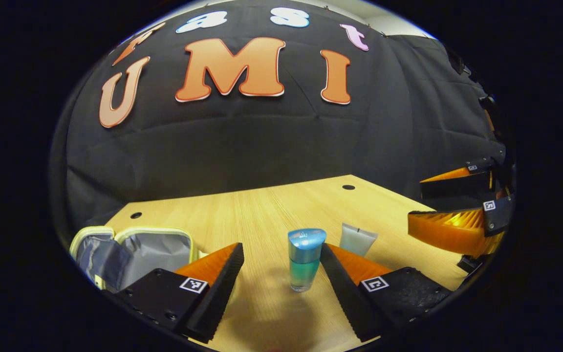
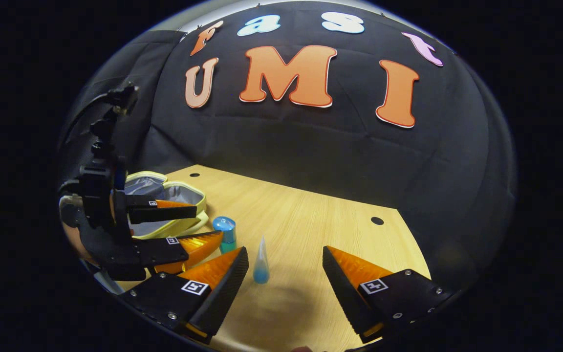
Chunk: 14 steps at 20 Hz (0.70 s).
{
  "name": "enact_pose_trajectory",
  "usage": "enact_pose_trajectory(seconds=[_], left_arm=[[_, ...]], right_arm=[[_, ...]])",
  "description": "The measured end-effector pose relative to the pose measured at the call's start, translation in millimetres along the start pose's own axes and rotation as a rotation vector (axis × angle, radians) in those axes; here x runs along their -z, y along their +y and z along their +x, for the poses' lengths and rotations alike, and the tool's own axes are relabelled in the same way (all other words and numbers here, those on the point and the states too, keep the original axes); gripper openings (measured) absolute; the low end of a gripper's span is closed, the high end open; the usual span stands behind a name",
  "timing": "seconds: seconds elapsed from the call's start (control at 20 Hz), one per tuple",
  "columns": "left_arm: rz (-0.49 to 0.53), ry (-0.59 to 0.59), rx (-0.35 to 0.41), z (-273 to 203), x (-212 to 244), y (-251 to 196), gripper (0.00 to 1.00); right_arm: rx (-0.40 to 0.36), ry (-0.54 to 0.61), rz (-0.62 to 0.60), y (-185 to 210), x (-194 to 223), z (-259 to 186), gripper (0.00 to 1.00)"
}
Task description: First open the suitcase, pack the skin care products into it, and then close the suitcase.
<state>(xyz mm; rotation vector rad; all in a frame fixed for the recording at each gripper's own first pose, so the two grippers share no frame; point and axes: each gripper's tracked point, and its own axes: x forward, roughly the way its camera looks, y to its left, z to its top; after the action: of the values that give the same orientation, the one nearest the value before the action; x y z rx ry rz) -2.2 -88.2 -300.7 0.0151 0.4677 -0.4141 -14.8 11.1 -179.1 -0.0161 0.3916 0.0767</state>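
Note:
A small case (image 1: 135, 252) with pale yellow trim and grey lining lies open on the table's left side, also seen in the right gripper view (image 2: 184, 193). A clear bottle of teal liquid with a blue cap (image 1: 305, 264) stands upright between the spread fingers of my left gripper (image 1: 281, 249), nearer the right-hand finger and untouched. A pale tube (image 1: 357, 239) stands just beyond it. In the right gripper view the tube (image 2: 261, 264) stands cap-down between the fingers of my open right gripper (image 2: 285, 250), with the bottle (image 2: 225, 233) and the left gripper (image 2: 208, 224) to its left.
The wooden table (image 1: 262, 210) has round holes near its back corners and ends at the black cloth wall. The right gripper (image 1: 457, 208) hangs open at the right edge of the left gripper view, above the table's right side.

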Motion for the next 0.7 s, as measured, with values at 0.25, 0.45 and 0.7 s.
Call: enact_pose_trajectory(seconds=[0.25, 0.45, 0.7], left_arm=[[0.009, 0.062, 0.03, 33, 34, -10, 0.98], [-0.014, 0.087, 0.065, 48, 50, -15, 0.92], [-0.014, 0.067, 0.103, 55, 49, -27, 0.48]], right_arm=[[0.005, 0.015, 0.009, -7, 13, 7, 0.97], [-0.011, 0.002, 0.011, -1, 19, 17, 0.97], [-0.043, 0.034, 0.025, 13, 46, 40, 0.97]])
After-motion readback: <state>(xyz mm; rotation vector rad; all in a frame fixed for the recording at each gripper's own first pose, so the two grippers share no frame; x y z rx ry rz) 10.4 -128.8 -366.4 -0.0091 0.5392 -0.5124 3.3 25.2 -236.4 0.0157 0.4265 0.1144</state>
